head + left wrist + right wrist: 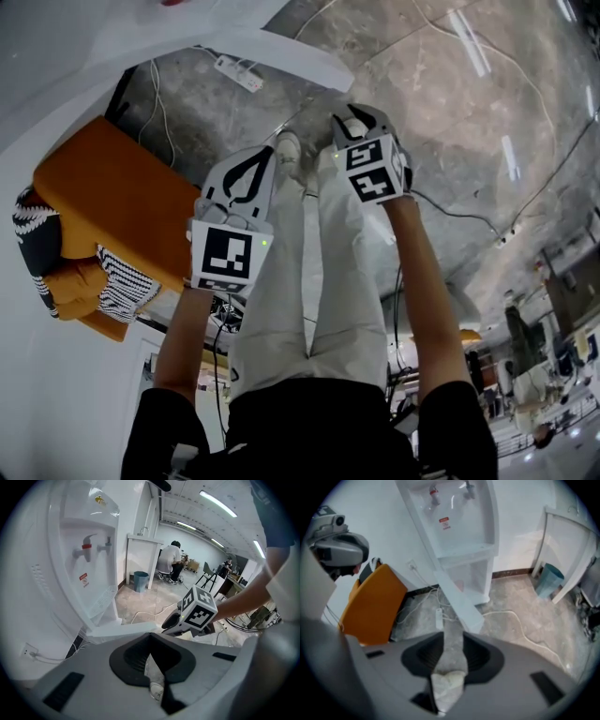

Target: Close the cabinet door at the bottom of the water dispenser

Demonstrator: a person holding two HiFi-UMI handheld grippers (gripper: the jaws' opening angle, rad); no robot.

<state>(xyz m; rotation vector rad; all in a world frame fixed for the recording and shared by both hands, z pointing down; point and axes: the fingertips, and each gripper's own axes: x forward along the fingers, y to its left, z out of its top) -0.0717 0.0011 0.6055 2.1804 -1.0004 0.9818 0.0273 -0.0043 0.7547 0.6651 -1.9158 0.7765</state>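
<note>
Station check. The water dispenser (459,522) stands against the white wall. The cabinet door (457,599) at its base is open, swung out over the stone floor (511,606) with its free edge pointing toward my grippers.

Neither gripper touches the door. The left gripper (255,169) hangs over my left leg, angled downward. Its jaws are released with a narrow gap, through which I see only a trouser leg and a shoe. The right gripper (354,120) sits further forward, near my feet, just short of the door's free edge. Its jaws are spread and empty, with bare floor and a shoe toe showing between them.

An orange chair (112,197) stands to my left. A power strip (236,73) lies on the floor beside the dispenser.
</note>
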